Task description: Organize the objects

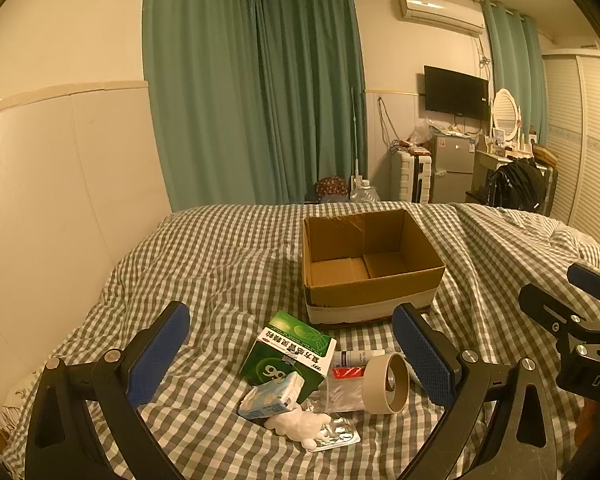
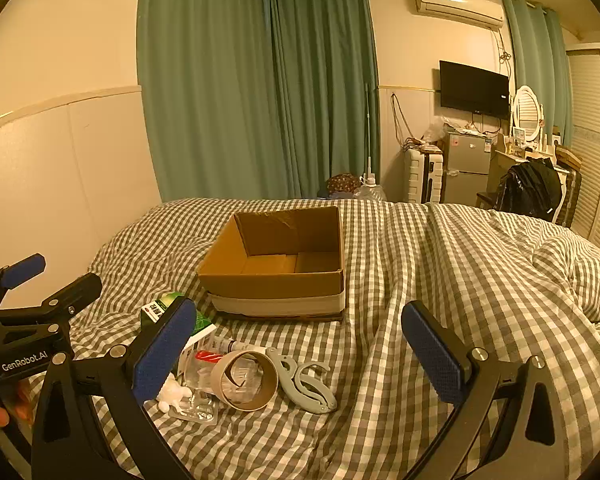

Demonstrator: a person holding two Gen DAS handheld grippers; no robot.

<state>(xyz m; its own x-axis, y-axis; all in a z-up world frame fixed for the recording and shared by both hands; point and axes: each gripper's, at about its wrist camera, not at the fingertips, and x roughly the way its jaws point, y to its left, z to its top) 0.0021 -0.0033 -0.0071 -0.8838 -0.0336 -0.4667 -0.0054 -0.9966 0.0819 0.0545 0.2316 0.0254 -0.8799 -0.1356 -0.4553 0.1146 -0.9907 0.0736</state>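
Observation:
An open, empty cardboard box (image 1: 374, 280) (image 2: 276, 284) stands on the checked bed cover. In front of it lies a small pile: a green medicine box (image 1: 288, 352) (image 2: 168, 306), a tape roll (image 1: 388, 382) (image 2: 246, 380), a small tube (image 1: 356, 358) (image 2: 236, 346), a light blue tissue pack (image 1: 272, 398), a white crumpled tissue (image 1: 300, 426) (image 2: 172, 394) and a foil blister pack (image 1: 338, 436) (image 2: 196, 412). A grey-blue plastic hook (image 2: 306, 384) lies right of the roll. My left gripper (image 1: 290, 356) is open above the pile. My right gripper (image 2: 300, 350) is open, just right of the pile.
The bed cover (image 2: 440, 280) is rumpled into folds on the right. A cream wall (image 1: 60, 200) runs along the bed's left side. Green curtains (image 1: 260, 100), a small fridge (image 2: 466, 168), a TV (image 2: 474, 90) and a dressing table stand beyond the foot of the bed.

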